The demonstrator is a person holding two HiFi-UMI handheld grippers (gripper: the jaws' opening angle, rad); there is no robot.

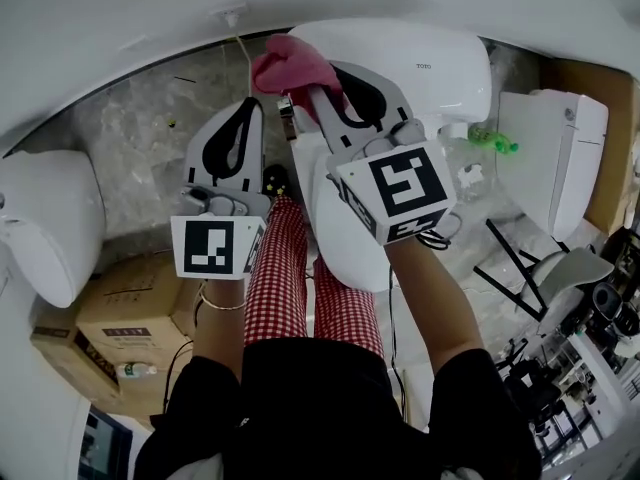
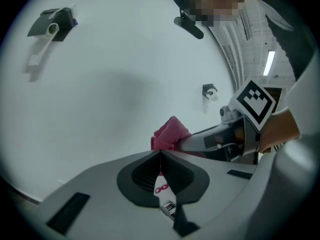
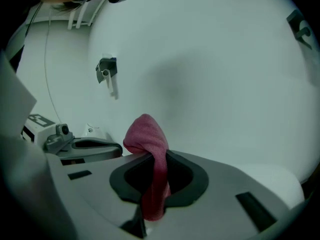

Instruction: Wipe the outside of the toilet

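Note:
A white toilet [image 1: 425,68] with its lid down stands against the wall, just ahead of me in the head view. My right gripper [image 1: 312,93] is shut on a pink cloth [image 1: 293,62], which bunches at the toilet's left rear, near the wall. In the right gripper view the pink cloth [image 3: 151,154] hangs down between the jaws. My left gripper [image 1: 254,106] hovers left of the toilet above the marble floor, shut and empty. In the left gripper view its tips [image 2: 160,154] meet, with the pink cloth [image 2: 171,133] and the right gripper's body [image 2: 220,136] beyond them.
A second toilet [image 1: 45,228] and cardboard boxes [image 1: 125,323] stand at the left. At the right are a white fixture [image 1: 555,158], a green object [image 1: 495,141] and a black frame [image 1: 520,258]. My red-checked trouser legs [image 1: 275,278] stand beside the toilet. Small fittings [image 3: 106,70] dot the white wall.

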